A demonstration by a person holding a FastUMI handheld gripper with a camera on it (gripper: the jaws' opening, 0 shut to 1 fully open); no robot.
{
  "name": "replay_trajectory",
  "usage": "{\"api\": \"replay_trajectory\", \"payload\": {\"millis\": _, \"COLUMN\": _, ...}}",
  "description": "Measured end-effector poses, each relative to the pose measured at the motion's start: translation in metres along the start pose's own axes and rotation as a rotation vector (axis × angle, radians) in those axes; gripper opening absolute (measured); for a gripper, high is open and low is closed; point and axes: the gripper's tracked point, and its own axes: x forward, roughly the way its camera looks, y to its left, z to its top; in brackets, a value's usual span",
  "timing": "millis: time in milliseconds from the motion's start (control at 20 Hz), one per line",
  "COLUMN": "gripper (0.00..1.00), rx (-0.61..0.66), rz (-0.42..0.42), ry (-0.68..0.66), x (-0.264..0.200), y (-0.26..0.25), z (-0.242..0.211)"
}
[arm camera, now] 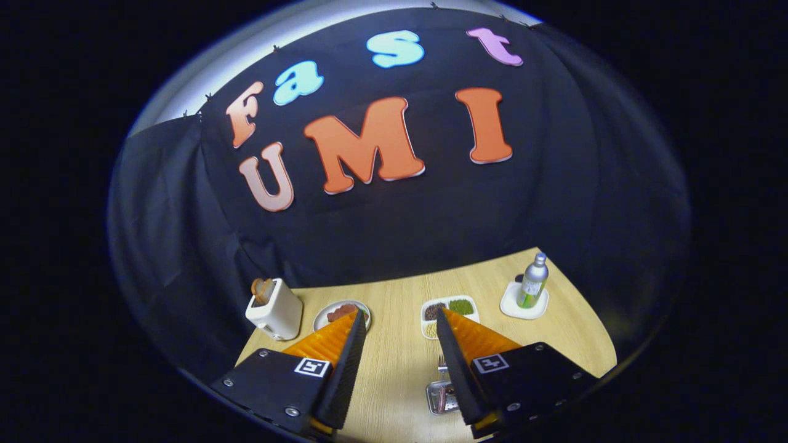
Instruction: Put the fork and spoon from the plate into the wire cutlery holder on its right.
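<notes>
Fork (pixel 441 363) lies on a metal plate (pixel 436 397) beside the widely parted, empty fingers (pixel 400 332).

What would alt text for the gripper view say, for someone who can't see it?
The gripper is open and holding nothing above a wooden table, with a fork on a metal tray beside one finger. Beyond the fingers stand a toaster, a plate of food, a divided dish and a bottle on a white coaster.

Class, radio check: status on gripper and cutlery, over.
Hand-held gripper open, nothing between fingers. Metal fork lies on small steel tray beside right finger. Toaster, plates, bottle beyond; path clear.
</notes>
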Motion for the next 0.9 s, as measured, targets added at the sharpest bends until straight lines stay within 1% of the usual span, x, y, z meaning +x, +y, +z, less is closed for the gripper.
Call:
{"api": "replay_trajectory", "payload": {"millis": 150, "gripper": 0.72, "rx": 0.021, "rz": 0.050, "ry": -0.123, "x": -0.011, "y": 0.016, "z": 0.034}}
{"api": "replay_trajectory", "payload": {"millis": 250, "gripper": 0.72, "rx": 0.023, "rz": 0.047, "ry": -0.181, "x": -0.015, "y": 0.015, "z": 0.049}}
{"api": "replay_trajectory", "payload": {"millis": 450, "gripper": 0.72, "rx": -0.035, "rz": 0.040, "ry": -0.318, "x": -0.031, "y": 0.020, "z": 0.086}}
{"api": "replay_trajectory", "payload": {"millis": 650, "gripper": 0.84, "rx": -0.100, "rz": 0.033, "ry": -0.445, "x": -0.047, "y": 0.030, "z": 0.116}}
{"api": "replay_trajectory", "payload": {"millis": 800, "gripper": 0.90, "rx": -0.137, "rz": 0.000, "ry": -0.509, "x": -0.060, "y": 0.032, "z": 0.135}}
{"api": "replay_trajectory", "payload": {"millis": 900, "gripper": 0.93, "rx": -0.150, "rz": 0.008, "ry": -0.534, "x": -0.067, "y": 0.043, "z": 0.143}}
